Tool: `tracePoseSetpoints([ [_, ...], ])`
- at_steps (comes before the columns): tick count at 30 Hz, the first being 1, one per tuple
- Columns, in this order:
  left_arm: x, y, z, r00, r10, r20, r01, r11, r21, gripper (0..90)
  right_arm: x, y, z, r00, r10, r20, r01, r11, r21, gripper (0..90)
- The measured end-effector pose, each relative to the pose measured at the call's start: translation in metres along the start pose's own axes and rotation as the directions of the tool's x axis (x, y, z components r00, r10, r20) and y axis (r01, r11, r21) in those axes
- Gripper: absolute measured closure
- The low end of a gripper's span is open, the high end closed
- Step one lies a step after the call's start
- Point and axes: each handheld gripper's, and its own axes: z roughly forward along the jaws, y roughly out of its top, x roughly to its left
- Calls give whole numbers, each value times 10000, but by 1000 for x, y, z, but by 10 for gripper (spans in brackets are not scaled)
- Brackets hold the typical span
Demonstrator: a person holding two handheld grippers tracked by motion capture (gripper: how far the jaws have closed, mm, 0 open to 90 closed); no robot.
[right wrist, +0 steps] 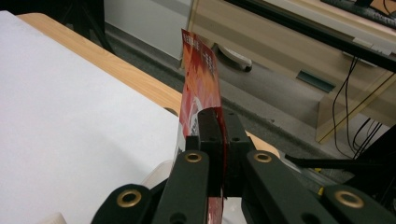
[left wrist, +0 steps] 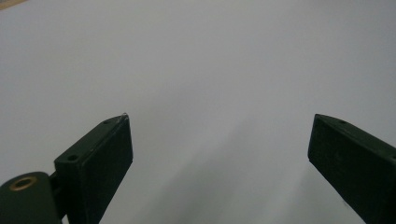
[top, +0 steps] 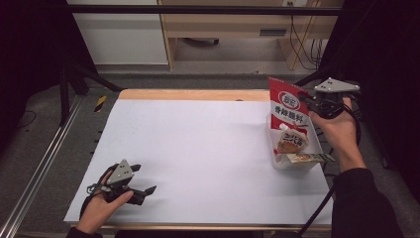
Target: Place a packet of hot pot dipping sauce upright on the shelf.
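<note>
- The right gripper (top: 308, 100) has its jaws pinched tight on the top edge of a red packet (top: 288, 110). The packet stands tall, with its bottom end down in a clear tub (top: 297, 161) at about 3 o'clock on the white table (top: 198, 148).
- The tub already has other snack packets (top: 292, 144) in it. I think the red one could catch on them and bend, or push one out.
- The grip is only on a thin edge (right wrist: 219, 154). The packet could slip or swing if the hand moves fast.
- The tub sits right by the table's 3 o'clock edge. A hard push down could slide it toward the edge, or tip it.
- The left gripper (top: 143, 181) rests at about 7 o'clock with its jaws wide apart and nothing in them (left wrist: 219, 154).
- The middle of the table is open, so there is lots of room from 9 to 12 o'clock.
- The wooden edge (top: 193, 94) at 12 o'clock is far from both hands.
</note>
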Motion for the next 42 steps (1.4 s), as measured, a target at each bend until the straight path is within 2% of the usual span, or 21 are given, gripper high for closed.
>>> tracePoseSetpoints([
  [8,-3,0,0,9999,149,48,-149,9999,34,63,-8,-23,-9,9974,676,259,-676,9977,12,899],
  [14,-4,1,2,9997,214,105,-215,9997,127,63,-19,-36,-16,9936,996,542,-1023,9935,498,894],
  [17,-4,0,2,9997,201,105,-202,9997,136,63,-25,-43,-18,9883,1312,773,-1373,9873,802,875],
  [20,-4,0,2,9998,175,57,-175,9998,106,63,-28,-48,-22,9858,1454,841,-1527,9844,873,794],
  [22,-3,0,1,9999,156,50,-156,9998,90,63,-28,-46,-27,9829,1552,993,-1627,9841,720,705],
  [24,-4,0,1,9999,162,41,-163,9998,92,63,-26,-42,-35,9796,1661,1126,-1723,9839,476,577],
  [25,-4,0,1,9998,173,35,-173,9998,100,64,-24,-36,-42,9769,1640,1371,-1703,9848,355,508],
  [28,-4,0,1,9998,180,16,-181,9998,85,64,-16,-25,-56,9741,1721,1468,-1776,9838,253,339],
  [29,-4,0,1,9998,178,11,-178,9998,74,63,-11,-20,-61,9726,1807,1462,-1872,9818,324,305],
  [30,-4,1,1,9998,184,6,-184,9998,80,63,-5,-15,-67,9748,1767,1362,-1818,9830,263,295],
  [31,-4,1,1,9998,188,-2,-188,9998,86,64,5,-11,-74,9804,1498,1279,-1522,9883,97,271],
  [33,-4,1,1,9998,194,-16,-194,9998,102,63,20,-6,-80,9846,1272,1195,-1289,9916,66,236],
  [37,-4,1,0,9998,199,-64,-198,9998,98,63,74,-3,-88,9956,737,583,-746,9971,135,181],
  [42,-2,1,-1,9997,151,-170,-150,9999,70,63,136,-11,-83,9982,490,-360,-482,9986,225,159],
])
